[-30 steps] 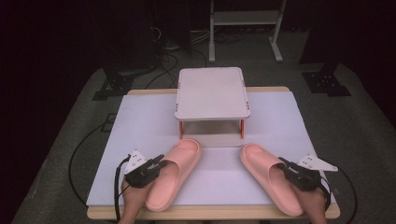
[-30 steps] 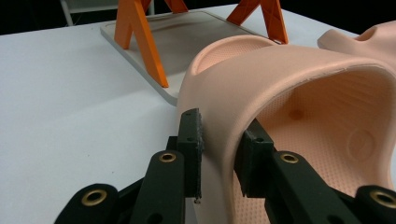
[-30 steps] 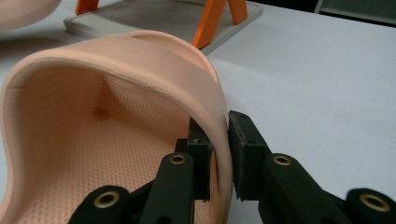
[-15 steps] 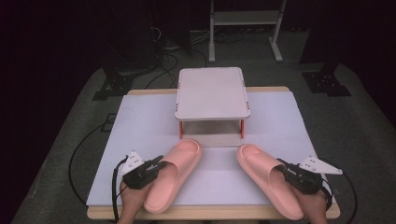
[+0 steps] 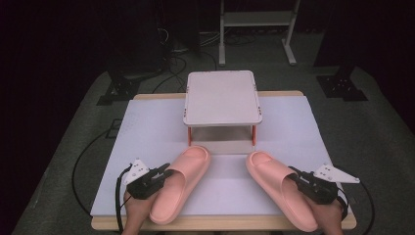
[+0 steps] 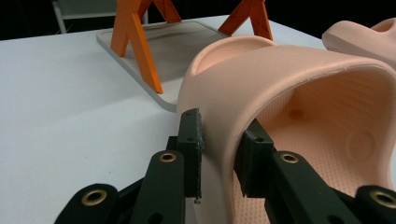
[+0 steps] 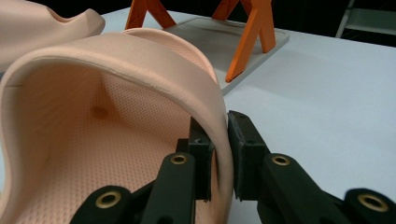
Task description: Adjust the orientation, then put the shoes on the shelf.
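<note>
Two pink foam slippers lie on the white table, toes toward a small two-level rack (image 5: 222,96) with orange legs. My left gripper (image 5: 157,177) is shut on the outer side wall of the left slipper (image 5: 181,182); in the left gripper view its jaws pinch the strap edge of that left slipper (image 6: 280,93) at my left gripper (image 6: 219,149). My right gripper (image 5: 302,182) is shut on the outer wall of the right slipper (image 5: 279,188); the right gripper view shows the right slipper (image 7: 116,107) clamped at my right gripper (image 7: 219,149).
The rack's lower shelf (image 6: 182,46) sits just ahead of both slipper toes. The white table sheet (image 5: 147,132) has free room left and right of the rack. Cables trail off the table's left side. A metal stand (image 5: 254,19) stands on the floor beyond.
The right slipper has slid left and forward with my right gripper, its toe nearer the rack. The left slipper and left gripper have barely moved.
</note>
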Motion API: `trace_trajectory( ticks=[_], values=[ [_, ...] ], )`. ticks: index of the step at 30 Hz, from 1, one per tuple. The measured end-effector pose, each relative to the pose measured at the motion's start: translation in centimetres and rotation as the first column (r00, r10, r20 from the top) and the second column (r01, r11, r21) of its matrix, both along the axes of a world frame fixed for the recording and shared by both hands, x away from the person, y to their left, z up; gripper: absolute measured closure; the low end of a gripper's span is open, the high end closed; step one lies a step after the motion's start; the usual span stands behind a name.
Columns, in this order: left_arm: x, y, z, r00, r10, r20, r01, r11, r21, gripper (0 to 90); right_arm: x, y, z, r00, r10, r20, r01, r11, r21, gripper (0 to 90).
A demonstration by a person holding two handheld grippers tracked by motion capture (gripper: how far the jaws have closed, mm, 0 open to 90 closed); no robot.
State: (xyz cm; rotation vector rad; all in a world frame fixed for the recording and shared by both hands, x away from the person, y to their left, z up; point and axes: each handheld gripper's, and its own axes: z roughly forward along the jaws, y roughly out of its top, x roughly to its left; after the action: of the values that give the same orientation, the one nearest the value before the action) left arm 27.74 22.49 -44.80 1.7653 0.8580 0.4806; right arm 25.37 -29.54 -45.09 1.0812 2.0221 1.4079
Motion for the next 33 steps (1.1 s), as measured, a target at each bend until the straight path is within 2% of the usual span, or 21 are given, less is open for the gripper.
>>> trace_trajectory(
  ticks=[25, 33],
  values=[
    [-1.4, -0.1, 1.2, 0.9991, -0.037, 0.021, 0.038, 0.999, -0.024, 74.0, -0.6, 0.4, 1.3, 0.9993, 0.034, 0.015, -0.034, 0.999, 0.029, 79.6],
    [-1.8, -0.7, 1.9, 0.9967, -0.075, 0.03, 0.076, 0.997, -0.019, 74.0, -0.8, 0.3, 2.2, 0.9989, 0.037, 0.03, -0.039, 0.998, 0.045, 79.7]
  ],
)
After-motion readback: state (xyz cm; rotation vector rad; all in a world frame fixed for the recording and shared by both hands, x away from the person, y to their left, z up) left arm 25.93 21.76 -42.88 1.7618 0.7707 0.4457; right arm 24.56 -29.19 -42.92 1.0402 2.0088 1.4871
